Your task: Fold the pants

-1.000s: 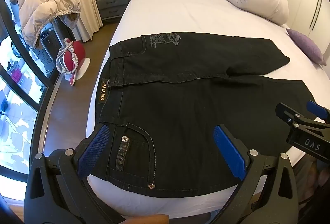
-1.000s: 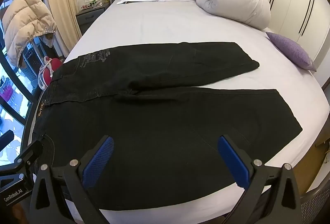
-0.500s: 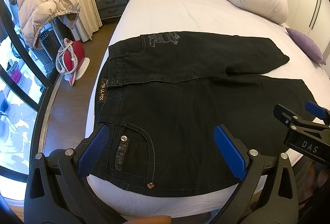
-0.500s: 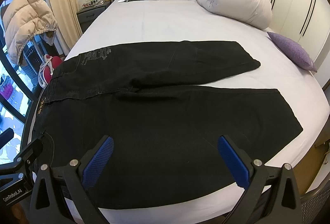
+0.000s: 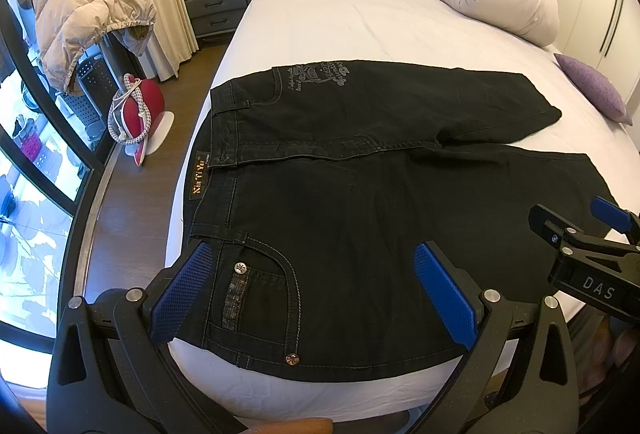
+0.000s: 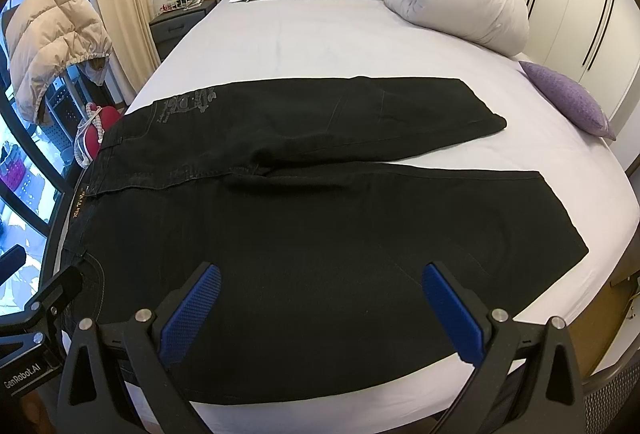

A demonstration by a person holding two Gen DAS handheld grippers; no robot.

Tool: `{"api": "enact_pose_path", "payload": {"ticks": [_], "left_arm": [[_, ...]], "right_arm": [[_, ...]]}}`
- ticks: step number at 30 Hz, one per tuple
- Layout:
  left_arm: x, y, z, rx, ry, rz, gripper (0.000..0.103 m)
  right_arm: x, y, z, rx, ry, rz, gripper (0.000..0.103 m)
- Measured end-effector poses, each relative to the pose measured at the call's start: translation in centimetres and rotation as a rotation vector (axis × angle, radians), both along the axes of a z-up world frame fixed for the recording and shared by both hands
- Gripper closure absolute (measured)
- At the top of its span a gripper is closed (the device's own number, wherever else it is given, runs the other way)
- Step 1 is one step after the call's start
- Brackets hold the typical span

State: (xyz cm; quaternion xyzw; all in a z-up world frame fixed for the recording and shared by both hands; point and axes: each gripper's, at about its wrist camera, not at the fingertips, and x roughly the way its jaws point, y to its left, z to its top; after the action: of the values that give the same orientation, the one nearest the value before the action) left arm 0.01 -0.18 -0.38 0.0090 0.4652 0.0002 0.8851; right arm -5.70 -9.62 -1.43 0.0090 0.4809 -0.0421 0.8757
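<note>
Pants point(image 5: 360, 194) lie flat on bed point(image 5: 360, 30); left claw point(image 5: 316, 282) and right claw point(image 6: 320, 298) gape, empty.

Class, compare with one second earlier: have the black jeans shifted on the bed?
No. The black jeans lie the same against the bed: waistband at the edge, both legs spread flat.

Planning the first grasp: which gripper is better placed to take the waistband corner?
Left, probably. The left gripper is open over the pants' near pocket, close by the waistband. The right gripper is open too, but sits over the near leg, well toward the hem.
</note>
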Motion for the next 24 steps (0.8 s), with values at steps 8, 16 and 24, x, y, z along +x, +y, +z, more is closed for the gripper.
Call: {"api": "enact_pose_path", "payload": {"ticks": [8, 16, 24], "left_arm": [[-0.04, 0.03, -0.15, -0.002, 0.002, 0.001, 0.0], [-0.05, 0.2, -0.28, -0.004, 0.005, 0.001, 0.0], [-0.08, 0.27, -0.33, -0.004, 0.005, 0.001, 0.0]], "right_arm": [[0.17, 0.32, -0.16, -0.001, 0.003, -0.002, 0.0], [0.13, 0.39, -0.17, -0.001, 0.009, 0.0, 0.0], [0.13, 0.36, -0.18, -0.001, 0.011, 0.001, 0.0]]}}
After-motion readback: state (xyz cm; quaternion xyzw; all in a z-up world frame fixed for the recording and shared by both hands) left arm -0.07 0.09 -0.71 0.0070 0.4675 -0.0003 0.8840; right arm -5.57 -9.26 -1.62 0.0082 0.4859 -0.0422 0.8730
